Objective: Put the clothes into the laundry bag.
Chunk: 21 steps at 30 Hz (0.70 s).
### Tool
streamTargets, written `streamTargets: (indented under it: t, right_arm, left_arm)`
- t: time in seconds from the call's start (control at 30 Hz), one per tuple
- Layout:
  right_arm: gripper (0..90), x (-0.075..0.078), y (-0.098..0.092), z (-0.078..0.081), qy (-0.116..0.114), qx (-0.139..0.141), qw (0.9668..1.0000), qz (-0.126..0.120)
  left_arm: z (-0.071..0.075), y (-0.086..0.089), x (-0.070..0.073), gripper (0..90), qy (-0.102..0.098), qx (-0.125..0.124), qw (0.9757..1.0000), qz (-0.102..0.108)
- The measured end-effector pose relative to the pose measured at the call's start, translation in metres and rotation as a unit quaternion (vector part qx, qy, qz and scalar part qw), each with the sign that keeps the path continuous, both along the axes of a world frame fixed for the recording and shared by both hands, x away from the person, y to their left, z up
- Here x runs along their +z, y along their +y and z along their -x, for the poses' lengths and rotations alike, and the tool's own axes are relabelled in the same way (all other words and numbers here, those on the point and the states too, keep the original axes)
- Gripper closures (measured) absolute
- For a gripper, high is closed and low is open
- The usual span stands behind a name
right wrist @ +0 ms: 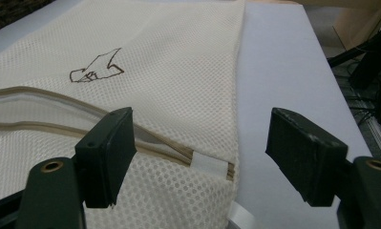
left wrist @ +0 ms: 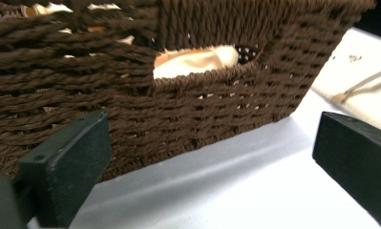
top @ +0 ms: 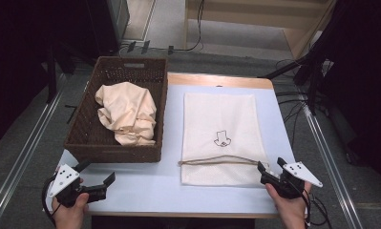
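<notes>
Small brown outline print (top: 222, 139) on cream mesh bag (top: 212, 119), no readable lettering

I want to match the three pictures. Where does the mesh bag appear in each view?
High view: the mesh bag lies flat at centre right, beside the basket.
Left gripper view: its corner is at the right edge.
Right gripper view: it covers the left and centre.
Shared landmark: its tan zipper.

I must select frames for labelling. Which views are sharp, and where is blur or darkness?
High view: soft, the room's edges dark, table evenly lit. Left gripper view: basket weave slightly blurred, faint shadow beneath it. Right gripper view: mesh bag sharp, no glare.
</notes>
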State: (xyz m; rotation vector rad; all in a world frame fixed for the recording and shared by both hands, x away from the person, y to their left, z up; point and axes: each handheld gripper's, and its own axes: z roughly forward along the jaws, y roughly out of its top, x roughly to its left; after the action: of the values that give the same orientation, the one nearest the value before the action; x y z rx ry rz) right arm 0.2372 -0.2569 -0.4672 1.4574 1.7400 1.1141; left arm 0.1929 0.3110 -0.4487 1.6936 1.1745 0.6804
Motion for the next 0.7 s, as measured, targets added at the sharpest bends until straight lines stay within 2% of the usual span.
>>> streamTargets:
  t: [0.03, 0.1, 0.13, 0.17, 0.2, 0.23, 0.3, 0.33, 0.4, 0.43, 0.47, 0.63, 0.7]
  right_arm:
    - [28.0, 0.002, 0.002, 0.000, 0.000, -0.006, 1.0000, -0.005]
    - [32.3, 0.007, 0.001, 0.000, -0.006, -0.005, 0.9997, -0.024]
    - [35.1, 0.009, 0.001, 0.000, -0.011, -0.006, 0.9995, -0.029]
    - [37.6, 0.011, 0.002, 0.001, -0.017, -0.007, 0.9994, -0.029]
    - [40.2, 0.012, 0.003, 0.002, -0.021, -0.004, 0.9994, -0.029]
    - [42.8, 0.012, 0.005, 0.002, -0.022, 0.006, 0.9991, -0.036]
    - [44.5, 0.011, 0.008, 0.001, -0.016, 0.033, 0.9984, -0.043]
    - [45.1, 0.011, 0.010, 0.001, -0.009, 0.039, 0.9983, -0.041]
    - [46.9, 0.010, 0.015, 0.001, 0.000, 0.051, 0.9978, -0.042]
    - [47.5, 0.010, 0.018, 0.001, 0.003, 0.059, 0.9975, -0.039]
    - [48.1, 0.011, 0.021, 0.001, 0.007, 0.067, 0.9970, -0.038]
    - [48.0, 0.016, 0.033, -0.006, 0.004, 0.096, 0.9954, -0.011]
    - [46.1, 0.018, 0.036, -0.012, 0.006, 0.106, 0.9942, -0.016]
  left_arm:
    - [0.000, -0.003, -0.002, 13.2, 0.003, 0.011, 0.9999, -0.003]
    - [-0.001, -0.007, -0.004, 16.1, 0.016, 0.017, 0.9997, -0.013]
    - [-0.001, -0.010, -0.005, 21.9, 0.024, 0.028, 0.9991, -0.022]
    - [-0.001, -0.010, -0.005, 29.6, 0.024, 0.028, 0.9991, -0.022]
    - [-0.002, -0.014, -0.008, 33.8, 0.041, 0.035, 0.9981, -0.030]
    - [-0.002, -0.014, -0.008, 38.0, 0.041, 0.035, 0.9981, -0.030]
    - [-0.002, -0.020, -0.007, 49.8, 0.040, 0.020, 0.9986, -0.029]
    - [-0.002, -0.020, -0.007, 62.7, 0.040, 0.020, 0.9986, -0.029]
    - [-0.004, -0.027, -0.004, 73.7, 0.039, 0.000, 0.9991, -0.015]
    - [-0.004, -0.027, -0.004, 76.8, 0.039, 0.000, 0.9991, -0.015]
    - [-0.004, -0.032, -0.004, 79.3, 0.038, -0.023, 0.9990, -0.005]
    - [-0.005, -0.050, -0.002, 84.7, 0.040, -0.066, 0.9969, 0.009]
    - [-0.006, -0.055, -0.002, 85.4, 0.040, -0.075, 0.9963, 0.010]
